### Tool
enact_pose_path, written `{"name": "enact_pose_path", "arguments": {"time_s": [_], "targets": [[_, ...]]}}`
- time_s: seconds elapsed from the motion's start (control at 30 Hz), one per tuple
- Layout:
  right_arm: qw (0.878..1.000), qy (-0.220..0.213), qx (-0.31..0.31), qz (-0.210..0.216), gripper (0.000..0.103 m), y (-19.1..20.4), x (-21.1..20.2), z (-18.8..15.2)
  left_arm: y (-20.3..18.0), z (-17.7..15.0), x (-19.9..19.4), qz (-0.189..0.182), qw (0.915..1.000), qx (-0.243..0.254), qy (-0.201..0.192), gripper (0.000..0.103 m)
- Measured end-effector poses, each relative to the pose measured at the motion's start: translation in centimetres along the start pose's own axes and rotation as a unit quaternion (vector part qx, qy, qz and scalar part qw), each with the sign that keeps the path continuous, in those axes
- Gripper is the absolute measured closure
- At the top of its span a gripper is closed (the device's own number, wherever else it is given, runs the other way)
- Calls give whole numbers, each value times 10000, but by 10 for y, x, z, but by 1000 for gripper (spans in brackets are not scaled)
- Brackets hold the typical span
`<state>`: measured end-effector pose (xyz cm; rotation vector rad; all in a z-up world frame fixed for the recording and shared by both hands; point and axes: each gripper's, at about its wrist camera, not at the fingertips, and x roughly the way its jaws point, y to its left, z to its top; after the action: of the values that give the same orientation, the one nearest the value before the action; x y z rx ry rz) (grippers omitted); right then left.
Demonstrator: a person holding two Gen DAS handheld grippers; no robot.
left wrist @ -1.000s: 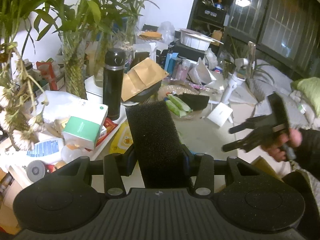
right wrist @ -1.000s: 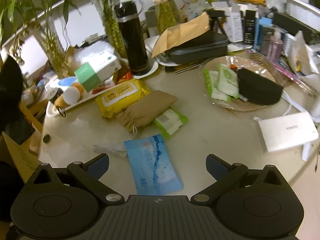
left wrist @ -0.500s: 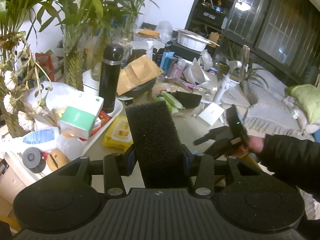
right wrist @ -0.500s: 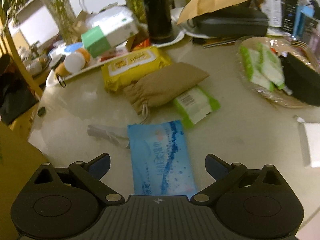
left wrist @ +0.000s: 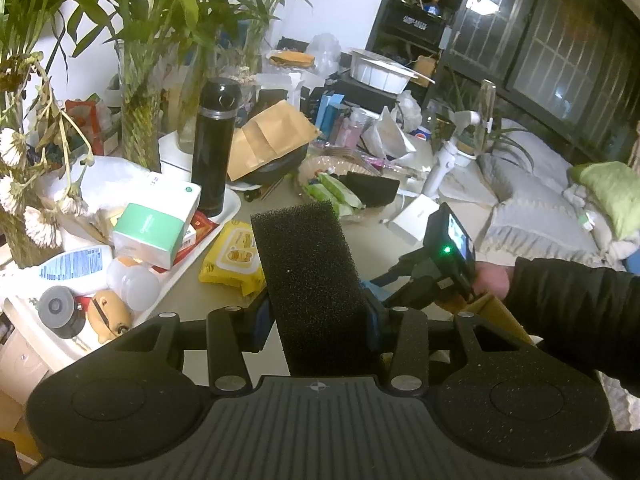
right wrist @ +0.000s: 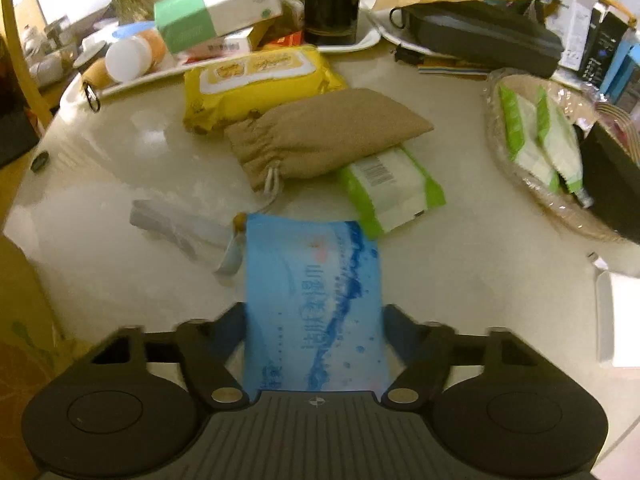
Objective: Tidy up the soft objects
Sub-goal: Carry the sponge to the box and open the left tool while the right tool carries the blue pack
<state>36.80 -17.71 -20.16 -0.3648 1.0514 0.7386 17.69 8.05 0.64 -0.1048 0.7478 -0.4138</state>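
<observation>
Right wrist: jaws closing around blue packet [right wrist: 316,304].

The table [right wrist: 460,280] is a pale, glossy surface with a rounded edge. Lying directly on it, between the fingers of the right claw [right wrist: 314,320], is a blue wipes pack [right wrist: 314,292]. Just left of the claw tips lies a clear plastic wrapper [right wrist: 176,226]. Ahead of the claw lie a green-and-white pack [right wrist: 394,190], a tan drawstring pouch [right wrist: 320,134] overlapping it, and a yellow wipes pack [right wrist: 256,80] beyond. A wicker basket [right wrist: 520,184] stands ahead and right; a white box [right wrist: 620,320] lies right.
</observation>
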Motion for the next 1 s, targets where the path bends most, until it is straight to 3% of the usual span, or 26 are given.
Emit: {"name": "enact_pose_path", "arguments": {"time_s": [0.2,0.4,1.0], "targets": [[9999,-86,96,41,38,-2,-6,0,-6,0,1,320,9994,-75,129,60],[9995,-256,148,72,38,-1,-26,-1,-11,0,-6,330,9993,-78,132,60],[9941,-1024,240,-267,38,15,-140,1,-41,-1,-34,347,9993,99,66,59]]}}
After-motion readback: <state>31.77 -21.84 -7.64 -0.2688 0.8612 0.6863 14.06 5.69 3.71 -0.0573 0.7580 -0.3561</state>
